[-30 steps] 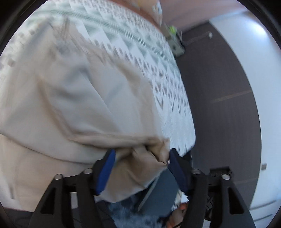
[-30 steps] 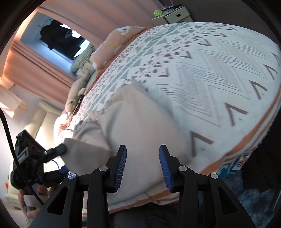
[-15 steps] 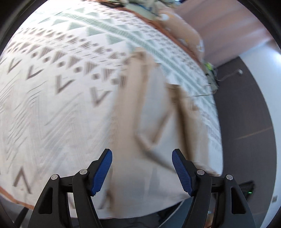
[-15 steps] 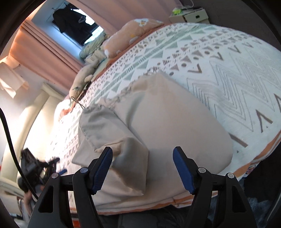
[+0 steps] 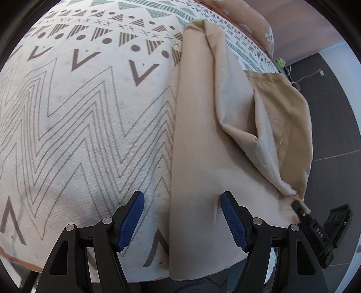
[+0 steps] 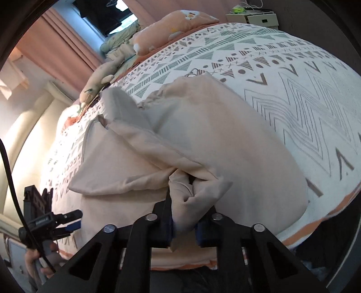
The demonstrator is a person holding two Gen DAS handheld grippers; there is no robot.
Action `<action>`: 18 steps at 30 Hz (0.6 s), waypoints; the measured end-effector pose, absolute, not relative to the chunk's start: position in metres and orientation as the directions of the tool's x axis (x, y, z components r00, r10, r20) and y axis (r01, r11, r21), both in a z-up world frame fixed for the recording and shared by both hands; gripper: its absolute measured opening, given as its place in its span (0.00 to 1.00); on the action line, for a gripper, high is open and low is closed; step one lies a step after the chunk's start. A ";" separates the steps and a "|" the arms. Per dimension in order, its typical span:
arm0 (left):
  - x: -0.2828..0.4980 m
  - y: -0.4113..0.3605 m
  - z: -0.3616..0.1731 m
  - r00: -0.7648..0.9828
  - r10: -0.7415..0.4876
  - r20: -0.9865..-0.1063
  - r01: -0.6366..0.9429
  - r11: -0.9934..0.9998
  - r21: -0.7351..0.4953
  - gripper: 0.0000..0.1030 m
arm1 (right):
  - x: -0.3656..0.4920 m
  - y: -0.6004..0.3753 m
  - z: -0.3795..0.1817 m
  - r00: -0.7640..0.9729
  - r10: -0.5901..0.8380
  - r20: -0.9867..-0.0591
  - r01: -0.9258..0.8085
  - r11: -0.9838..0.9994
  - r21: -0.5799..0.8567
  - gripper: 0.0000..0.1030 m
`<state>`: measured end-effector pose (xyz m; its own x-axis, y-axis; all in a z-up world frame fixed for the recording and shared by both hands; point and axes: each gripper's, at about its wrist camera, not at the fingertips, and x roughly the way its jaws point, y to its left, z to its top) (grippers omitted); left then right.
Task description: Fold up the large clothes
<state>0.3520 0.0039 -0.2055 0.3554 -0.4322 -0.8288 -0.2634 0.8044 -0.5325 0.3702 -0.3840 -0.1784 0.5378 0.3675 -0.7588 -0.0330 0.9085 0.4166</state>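
Note:
A large beige garment [image 5: 203,146] lies on the patterned bedspread [image 5: 79,112], partly folded, with a loose flap on its right side. My left gripper [image 5: 181,222] is open and empty just above the garment's near left edge. My right gripper [image 6: 183,227] is shut on a bunched corner of the beige garment [image 6: 196,191] and holds it up over the near edge of the bed. The right gripper also shows in the left wrist view [image 5: 300,207], at the garment's right corner. The left gripper shows in the right wrist view [image 6: 67,222], at the far left.
The bedspread [image 6: 304,90] covers the whole bed. Orange pillows [image 6: 171,29] and a soft toy [image 6: 99,85] lie at the head end. A bedside cabinet [image 6: 255,17] stands beyond. Dark floor [image 5: 334,101] lies to the right of the bed.
My left gripper let go of the garment and swung over to its left edge. My right gripper, open a moment ago, has closed on a bunched corner of the garment.

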 end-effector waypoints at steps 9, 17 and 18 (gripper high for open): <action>0.362 -0.010 -0.184 0.377 -0.473 -0.797 -0.204 0.797 -0.569 0.56 | 0.359 -0.394 -0.118 0.645 0.446 -0.621 -0.147 0.870 0.472 0.10; 0.372 -0.029 -0.171 0.380 -0.457 -0.804 -0.166 0.822 -0.545 0.56 | 0.350 -0.443 -0.161 0.623 0.481 -0.616 -0.031 0.803 0.595 0.10; 0.372 -0.031 -0.171 0.380 -0.453 -0.807 -0.161 0.826 -0.540 0.56 | 0.349 -0.450 -0.170 0.620 0.488 -0.615 -0.013 0.790 0.613 0.10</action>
